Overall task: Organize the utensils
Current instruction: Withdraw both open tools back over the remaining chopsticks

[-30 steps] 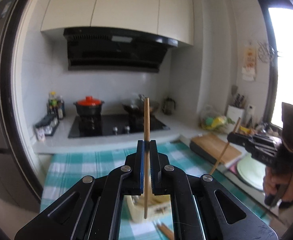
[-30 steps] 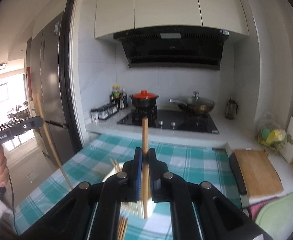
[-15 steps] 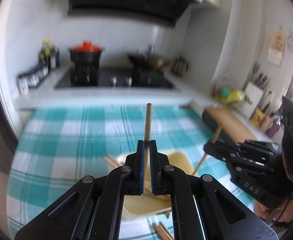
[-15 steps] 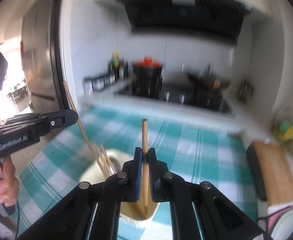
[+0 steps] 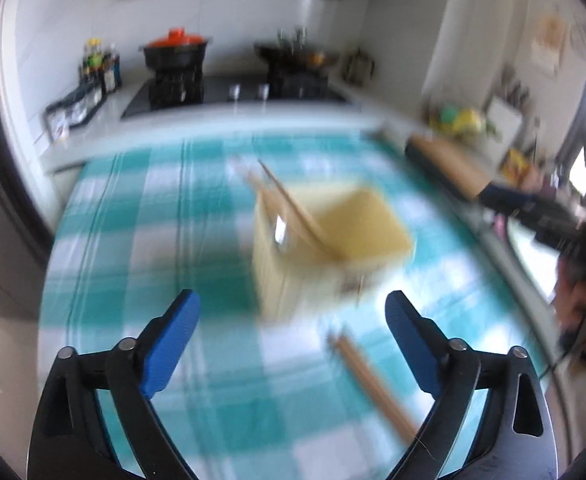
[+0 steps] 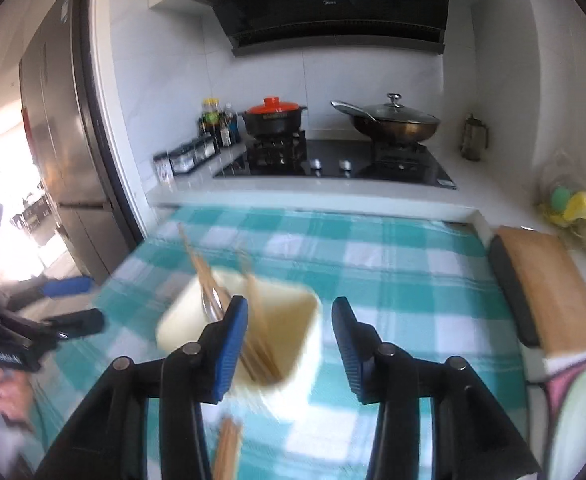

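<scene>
A cream utensil holder (image 5: 325, 248) stands on the teal checked tablecloth (image 5: 141, 224), with several wooden chopsticks (image 5: 293, 208) leaning in it. It also shows in the right wrist view (image 6: 289, 320) with chopsticks (image 6: 261, 340) inside. My left gripper (image 5: 293, 320) is open and empty, above the cloth in front of the holder. My right gripper (image 6: 289, 328) is open and empty, right over the holder. More chopsticks (image 5: 373, 380) lie on the cloth near the holder, also seen in the right wrist view (image 6: 225, 452). The view is blurred.
A stove with a red-lidded pot (image 6: 273, 116) and a wok (image 6: 393, 120) is at the back. A wooden cutting board (image 6: 549, 288) lies right of the cloth. Condiment bottles (image 6: 217, 124) stand at the back left. A fridge (image 6: 65, 160) is on the left.
Both grippers have opened and let go of their chopsticks, which now stand in the holder. Both have tilted down toward the table.
</scene>
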`<action>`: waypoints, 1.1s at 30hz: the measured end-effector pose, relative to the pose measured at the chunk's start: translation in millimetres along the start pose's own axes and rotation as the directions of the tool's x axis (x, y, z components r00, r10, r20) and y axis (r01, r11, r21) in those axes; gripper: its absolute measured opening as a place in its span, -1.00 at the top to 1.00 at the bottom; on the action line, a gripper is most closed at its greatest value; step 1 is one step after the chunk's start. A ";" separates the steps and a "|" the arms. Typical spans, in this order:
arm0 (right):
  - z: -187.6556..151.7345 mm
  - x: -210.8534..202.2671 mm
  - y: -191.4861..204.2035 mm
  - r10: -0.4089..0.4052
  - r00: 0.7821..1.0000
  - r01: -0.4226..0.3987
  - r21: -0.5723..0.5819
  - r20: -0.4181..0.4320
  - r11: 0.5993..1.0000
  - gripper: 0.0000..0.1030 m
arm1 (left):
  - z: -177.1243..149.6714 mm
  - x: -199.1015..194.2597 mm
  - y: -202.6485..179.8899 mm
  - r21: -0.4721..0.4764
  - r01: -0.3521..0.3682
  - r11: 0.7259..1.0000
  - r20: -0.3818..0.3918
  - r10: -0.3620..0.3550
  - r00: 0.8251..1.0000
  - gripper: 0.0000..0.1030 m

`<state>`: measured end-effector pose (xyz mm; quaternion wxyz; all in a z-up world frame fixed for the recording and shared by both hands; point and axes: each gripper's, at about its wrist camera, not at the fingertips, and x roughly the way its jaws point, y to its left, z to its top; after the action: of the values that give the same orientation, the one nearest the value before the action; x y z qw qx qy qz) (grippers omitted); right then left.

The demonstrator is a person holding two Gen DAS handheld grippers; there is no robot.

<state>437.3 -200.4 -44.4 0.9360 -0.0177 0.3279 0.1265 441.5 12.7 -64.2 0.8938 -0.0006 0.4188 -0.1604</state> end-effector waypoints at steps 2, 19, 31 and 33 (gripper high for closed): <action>-37.4 -11.8 -6.6 -0.024 0.998 0.023 -0.012 -0.052 1.000 0.05 | -30.9 1.4 2.0 0.005 -0.005 1.000 -0.054 0.005 0.999 -0.85; -244.0 6.5 -12.7 -0.205 0.955 0.218 0.033 -0.216 0.975 0.03 | -167.2 68.4 -31.0 -0.103 -0.203 0.974 -0.070 0.197 0.978 -0.84; -246.7 9.3 -15.8 -0.186 0.958 0.204 0.065 -0.217 0.977 -0.01 | -170.7 85.6 -23.1 -0.095 -0.245 0.965 -0.108 0.234 0.966 -0.99; -246.7 9.5 -15.7 -0.186 0.958 0.204 0.065 -0.216 0.977 -0.01 | -170.6 85.5 -24.0 -0.094 -0.244 0.965 -0.107 0.234 0.966 -0.99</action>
<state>298.1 -242.1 -244.6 0.9041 -0.0223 0.4263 0.0167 357.9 -11.9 -235.6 0.8845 0.0102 0.4656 -0.0287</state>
